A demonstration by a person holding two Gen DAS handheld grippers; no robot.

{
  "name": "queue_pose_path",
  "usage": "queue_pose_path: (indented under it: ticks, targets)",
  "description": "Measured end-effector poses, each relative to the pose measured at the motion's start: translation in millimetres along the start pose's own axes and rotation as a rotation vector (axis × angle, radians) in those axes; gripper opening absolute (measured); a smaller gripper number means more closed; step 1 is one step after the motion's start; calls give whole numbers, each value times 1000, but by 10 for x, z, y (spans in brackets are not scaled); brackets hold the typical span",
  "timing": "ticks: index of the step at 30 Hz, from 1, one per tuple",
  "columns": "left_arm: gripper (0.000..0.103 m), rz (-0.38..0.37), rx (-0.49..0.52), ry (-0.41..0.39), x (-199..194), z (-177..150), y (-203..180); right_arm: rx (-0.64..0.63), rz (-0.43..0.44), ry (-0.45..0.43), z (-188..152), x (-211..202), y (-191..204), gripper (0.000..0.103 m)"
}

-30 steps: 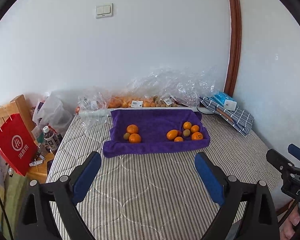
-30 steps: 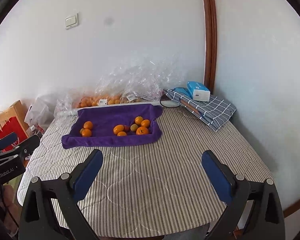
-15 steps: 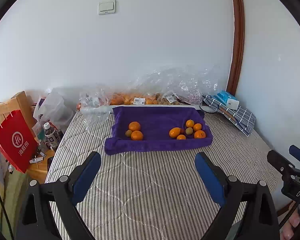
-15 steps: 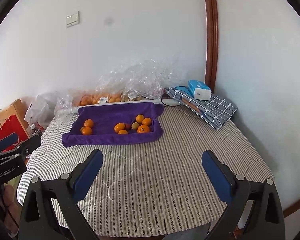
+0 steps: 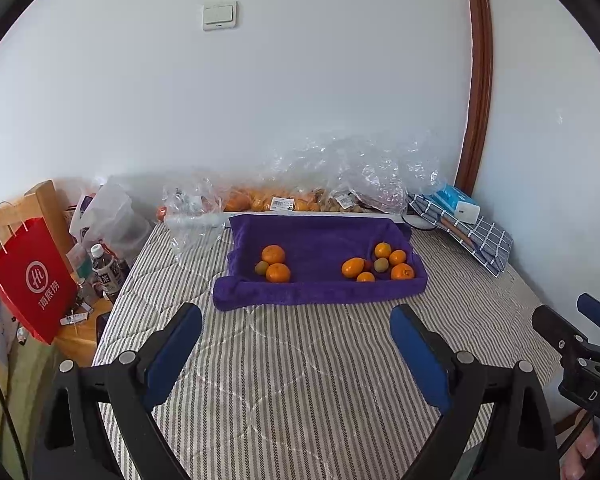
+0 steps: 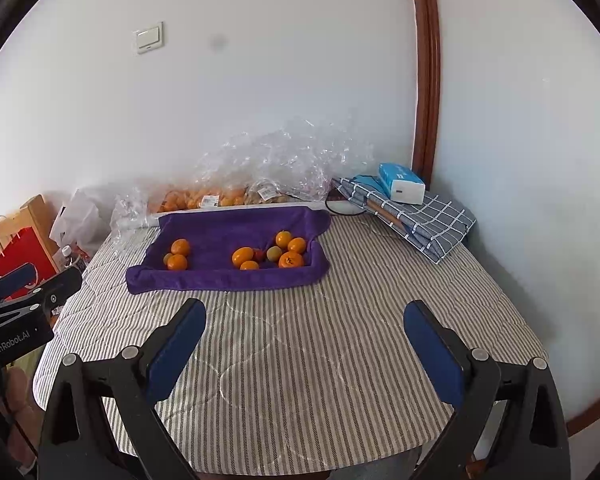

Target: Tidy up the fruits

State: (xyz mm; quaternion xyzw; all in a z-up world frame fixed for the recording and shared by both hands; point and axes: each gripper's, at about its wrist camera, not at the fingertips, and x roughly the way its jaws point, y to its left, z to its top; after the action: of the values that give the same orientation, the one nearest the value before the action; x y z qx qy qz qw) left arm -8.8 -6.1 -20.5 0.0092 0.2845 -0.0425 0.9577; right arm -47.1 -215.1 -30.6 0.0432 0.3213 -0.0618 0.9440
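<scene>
L wrist view:
L gripper (image 5: 296, 334): blue-padded black fingers spread wide, nothing between, hovering over grey-striped quilted table cover (image 5: 300, 380), well short of fruit.
Cloth: purple towel w/ rolled-up edges (image 5: 320, 292) at far side of table.
Fruit L group: 2 orange mandarins + 1 small green fruit (image 5: 274, 265), touching, L part of towel.
Fruit R group: approx 5 orange fruits + 1 green + a bit of red (image 5: 380, 266), clustered in R part; apart from L group.
Behind towel: clear crinkled plastic bags w/ more orange fruit (image 5: 300, 196), against wall.
Off table, L: red paper bag w/ white logo (image 5: 28, 280).
R gripper: partly seen at R edge (image 5: 576, 328).

R wrist view:
R gripper (image 6: 304, 338): fingers wide apart, empty, above cover near edge.
Towel (image 6: 228, 280): ahead-left; same 2 groups, L (image 6: 177, 255), R (image 6: 270, 254).
Far R corner: folded grey checked cloth (image 6: 432, 220) w/ blue-white tissue pack (image 6: 400, 182) on top.
</scene>
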Motion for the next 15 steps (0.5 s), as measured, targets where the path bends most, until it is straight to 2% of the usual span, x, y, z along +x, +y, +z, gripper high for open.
queue_pose_path:
  ticks: [15]
  targets:
    - [96,0,-7,2,-26,-22,-15,-4,1,-1,6,-9,17,98]
